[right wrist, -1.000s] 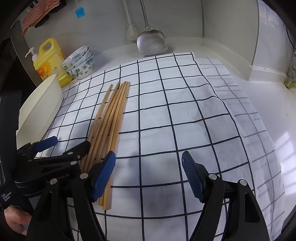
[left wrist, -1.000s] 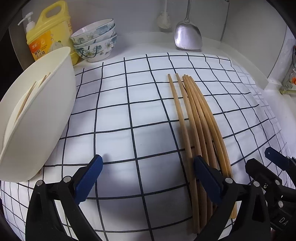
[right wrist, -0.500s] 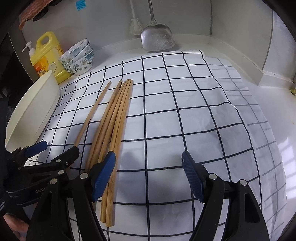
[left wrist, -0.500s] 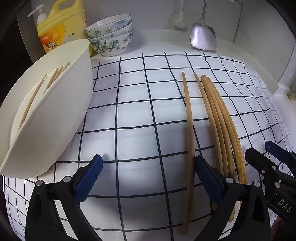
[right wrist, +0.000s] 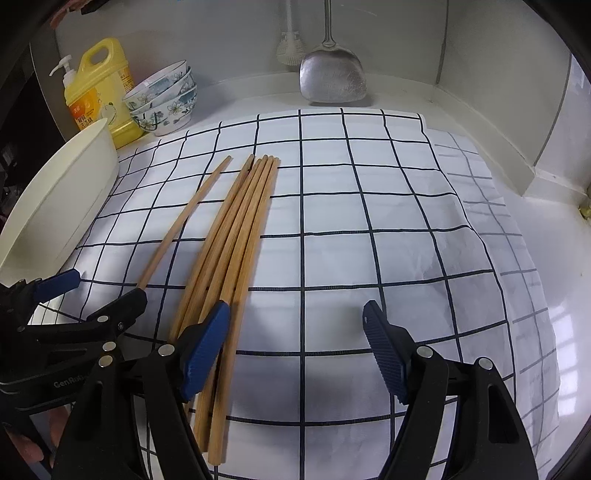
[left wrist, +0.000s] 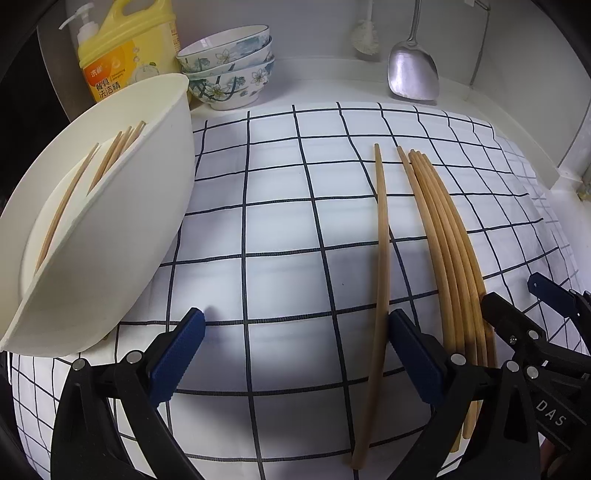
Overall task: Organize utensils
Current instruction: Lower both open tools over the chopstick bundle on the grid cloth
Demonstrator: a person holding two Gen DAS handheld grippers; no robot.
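Observation:
Several wooden chopsticks (left wrist: 448,251) lie bunched on the checked cloth (left wrist: 280,229); they also show in the right wrist view (right wrist: 236,236). One single chopstick (left wrist: 380,258) lies apart to their left, also in the right wrist view (right wrist: 181,225). A white holder (left wrist: 122,206) tilted at the left holds several chopsticks (left wrist: 110,162). My left gripper (left wrist: 295,354) is open and empty, its right finger between the single chopstick and the bunch. My right gripper (right wrist: 295,350) is open and empty, its left finger over the bunch's near ends.
A yellow detergent bottle (left wrist: 125,48) and stacked floral bowls (left wrist: 229,66) stand at the back left. A metal spatula (left wrist: 412,74) and a brush (left wrist: 364,33) hang at the back wall. A raised white ledge (right wrist: 498,147) borders the right side.
One chopstick has been pushed left, apart from the bunch. Both grippers have moved forward and left a little, staying open.

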